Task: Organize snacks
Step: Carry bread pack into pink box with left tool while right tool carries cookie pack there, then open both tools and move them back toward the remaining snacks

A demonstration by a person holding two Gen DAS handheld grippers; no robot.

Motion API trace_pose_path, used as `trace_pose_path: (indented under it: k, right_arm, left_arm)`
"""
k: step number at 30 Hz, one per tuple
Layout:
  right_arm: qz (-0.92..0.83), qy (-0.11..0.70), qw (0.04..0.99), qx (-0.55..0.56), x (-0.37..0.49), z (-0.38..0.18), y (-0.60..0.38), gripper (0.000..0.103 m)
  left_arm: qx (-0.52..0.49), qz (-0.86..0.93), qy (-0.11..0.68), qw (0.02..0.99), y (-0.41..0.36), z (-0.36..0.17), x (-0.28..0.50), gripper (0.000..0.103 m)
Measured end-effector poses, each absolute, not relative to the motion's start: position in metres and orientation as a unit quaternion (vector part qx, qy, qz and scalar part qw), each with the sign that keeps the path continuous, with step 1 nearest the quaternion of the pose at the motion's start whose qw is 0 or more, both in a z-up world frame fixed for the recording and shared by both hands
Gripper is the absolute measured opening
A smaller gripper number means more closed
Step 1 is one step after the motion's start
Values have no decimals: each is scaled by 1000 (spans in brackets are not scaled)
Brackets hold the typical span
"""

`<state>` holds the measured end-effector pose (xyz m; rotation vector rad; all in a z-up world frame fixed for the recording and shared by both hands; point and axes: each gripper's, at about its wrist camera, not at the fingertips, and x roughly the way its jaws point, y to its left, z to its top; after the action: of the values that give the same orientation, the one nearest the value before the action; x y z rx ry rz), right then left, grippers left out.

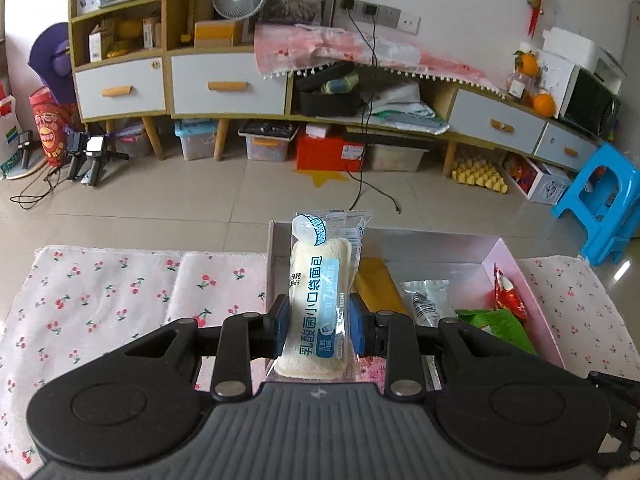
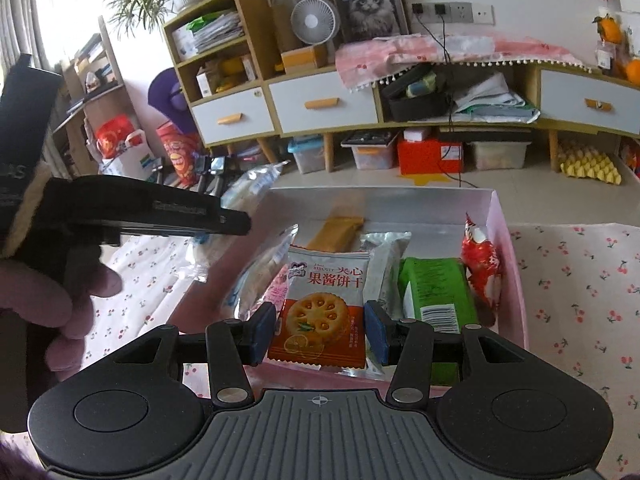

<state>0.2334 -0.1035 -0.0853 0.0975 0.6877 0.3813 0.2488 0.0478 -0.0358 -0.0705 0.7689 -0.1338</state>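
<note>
The left gripper (image 1: 319, 330) is clamping the bread pack (image 1: 320, 292) upright above the box (image 1: 516, 264), likely to slot it in, while the right gripper (image 2: 320, 334) is hanging open over the biscuit packet (image 2: 322, 308) lying inside.

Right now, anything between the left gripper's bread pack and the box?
Nothing visible. The left gripper holds the bread pack above the pink box's left wall, with open air beneath. Snacks already lie in the box, with another bread pack at its left.
</note>
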Motion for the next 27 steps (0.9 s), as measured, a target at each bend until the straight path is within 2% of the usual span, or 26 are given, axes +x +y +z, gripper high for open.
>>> trace_pose_path:
  k: [11,15,17,18,21,25,27]
  right_arm:
    - [193,343,918,54,238,-90,-99,48]
    - [197,342,917,57,237,-90,-99,51]
    - [193,345,917,54,238,-90,-100,64]
    - [190,344,918,50,238,-89,-100,66]
    - [190,343,919,49,237,-88,-100,66]
    - [188,341,919,55,235,-84,-104,66]
    - [188,341,919,54,233,-80,-107,72]
  left_arm:
    - [-31,-69,387,919,42,-40,263,28]
    - [-64,-75,386,917,50,-41,265,31]
    - [-63,-74,380,920,52,-40,263,38]
    - [-59,-74,379,921,51,-39,262,40]
    - [-46,-74,378,922,50,-37,260,43]
    - [-43,-71,373,924,50,-34,254,56]
    - [-38,-71,372,925,50,-31,251,60]
